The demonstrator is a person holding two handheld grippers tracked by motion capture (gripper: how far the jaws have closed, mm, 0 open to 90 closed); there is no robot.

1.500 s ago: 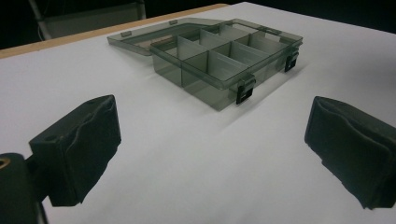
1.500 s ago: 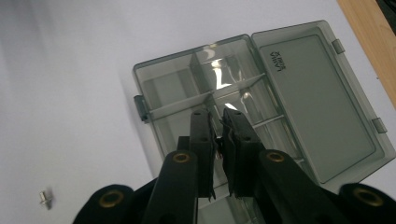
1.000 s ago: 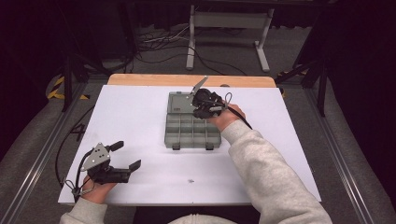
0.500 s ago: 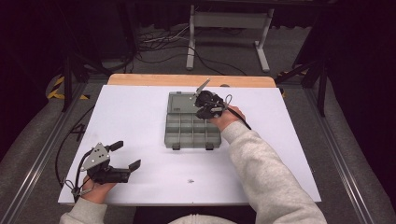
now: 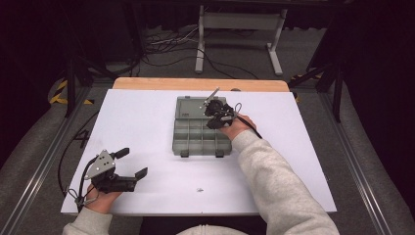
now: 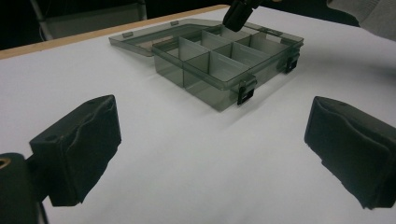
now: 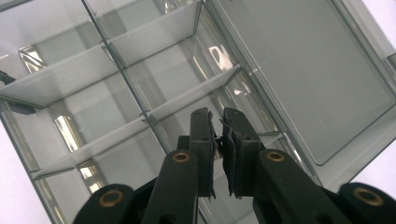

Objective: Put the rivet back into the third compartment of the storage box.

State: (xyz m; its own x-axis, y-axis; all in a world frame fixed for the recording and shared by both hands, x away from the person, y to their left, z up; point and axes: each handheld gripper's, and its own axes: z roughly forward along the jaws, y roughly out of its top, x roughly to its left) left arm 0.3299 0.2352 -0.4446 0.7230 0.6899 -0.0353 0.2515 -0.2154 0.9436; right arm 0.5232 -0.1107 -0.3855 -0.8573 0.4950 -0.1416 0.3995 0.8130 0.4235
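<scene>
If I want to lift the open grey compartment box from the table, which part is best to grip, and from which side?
Probably the near front wall of the compartment box, between its two black latches. That wall stands upright and thin with open cells behind it, so one pad can go inside and one outside. Come from above on the person's side; the lid lies flat on the far side.

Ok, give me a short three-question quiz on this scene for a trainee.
1. True or false: the box lid lies open.
2. Which gripper is over the box: A left, B right?
3. Fill in: the left gripper's jaws stand ____.

Key: 1 true. 2 B; the right gripper points into a compartment, jaws nearly together, nothing visibly between them. 3 open, above the bare white table.
</scene>
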